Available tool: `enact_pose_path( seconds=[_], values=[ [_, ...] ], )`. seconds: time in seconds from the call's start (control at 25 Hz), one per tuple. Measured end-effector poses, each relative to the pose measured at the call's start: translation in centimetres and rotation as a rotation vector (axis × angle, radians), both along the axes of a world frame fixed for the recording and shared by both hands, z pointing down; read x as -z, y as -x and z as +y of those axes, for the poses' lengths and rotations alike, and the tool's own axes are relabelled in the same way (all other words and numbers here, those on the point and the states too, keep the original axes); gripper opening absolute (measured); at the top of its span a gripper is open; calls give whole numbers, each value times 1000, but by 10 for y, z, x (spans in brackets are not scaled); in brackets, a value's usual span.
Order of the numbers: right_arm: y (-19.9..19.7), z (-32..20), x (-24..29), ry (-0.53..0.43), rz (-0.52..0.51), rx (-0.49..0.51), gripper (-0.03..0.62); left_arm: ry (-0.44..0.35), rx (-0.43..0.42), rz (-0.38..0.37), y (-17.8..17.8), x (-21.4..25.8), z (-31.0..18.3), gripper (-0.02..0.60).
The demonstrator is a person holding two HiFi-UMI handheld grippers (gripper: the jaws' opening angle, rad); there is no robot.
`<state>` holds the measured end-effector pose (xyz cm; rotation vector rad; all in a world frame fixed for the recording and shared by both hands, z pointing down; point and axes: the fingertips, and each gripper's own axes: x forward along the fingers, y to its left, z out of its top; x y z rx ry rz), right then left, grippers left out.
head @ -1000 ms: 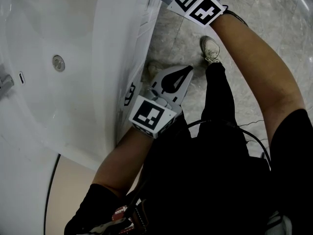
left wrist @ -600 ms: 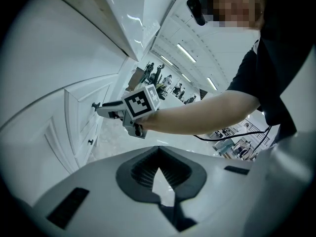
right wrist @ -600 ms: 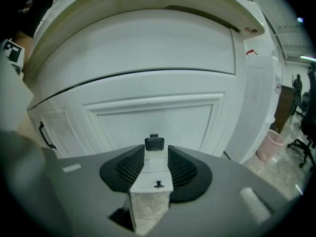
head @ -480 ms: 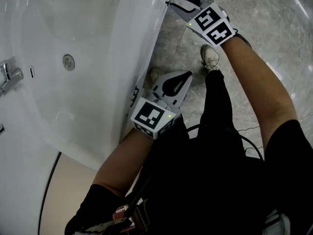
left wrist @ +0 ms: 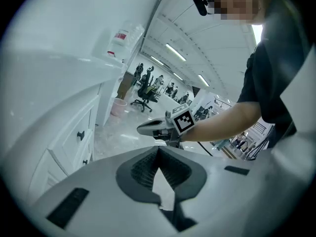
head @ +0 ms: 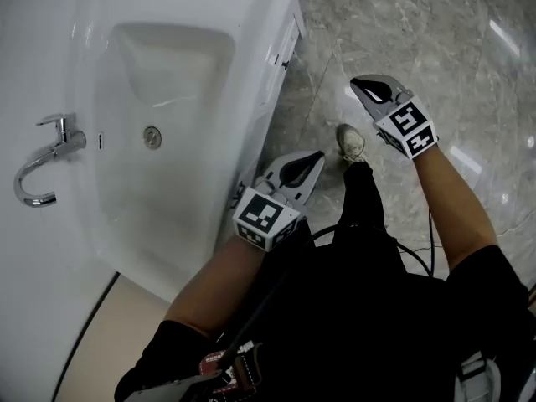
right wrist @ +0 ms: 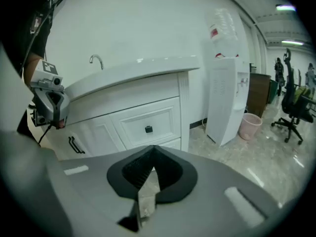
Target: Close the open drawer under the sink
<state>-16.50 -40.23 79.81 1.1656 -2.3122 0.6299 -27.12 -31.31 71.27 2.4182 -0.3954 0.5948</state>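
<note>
The white drawer under the sink has a black knob, and its front lies flush with the vanity. In the head view the drawer sits at the vanity's upper right edge. My right gripper hangs over the marble floor, well away from the vanity. Its jaws have just been closing and now stand shut with nothing between them. My left gripper is close beside the vanity's front, shut and empty. Each gripper view shows the other: the right gripper, the left gripper.
A chrome faucet stands at the basin's left. Below the sink is a cabinet door with a black bar handle. A white water dispenser, a pink bin and office chairs stand beyond. The person's shoe rests on the floor.
My right gripper has pulled back from the vanity's front edge and moved out over the floor. The head view has swung so more of the sink and the faucet show.
</note>
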Motion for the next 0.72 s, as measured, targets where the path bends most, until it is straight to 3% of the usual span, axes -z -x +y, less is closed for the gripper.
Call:
enact_pose_path(
  seconds=[0.44,0.72],
  values=[
    [-52,9,141,-9,-18,-59,2,-111,-14,28,-25,125,-35,-3],
    [-75,-13,226,-73,-33,-80,2,-232,45,76,-25,209,-73,-3]
  ],
)
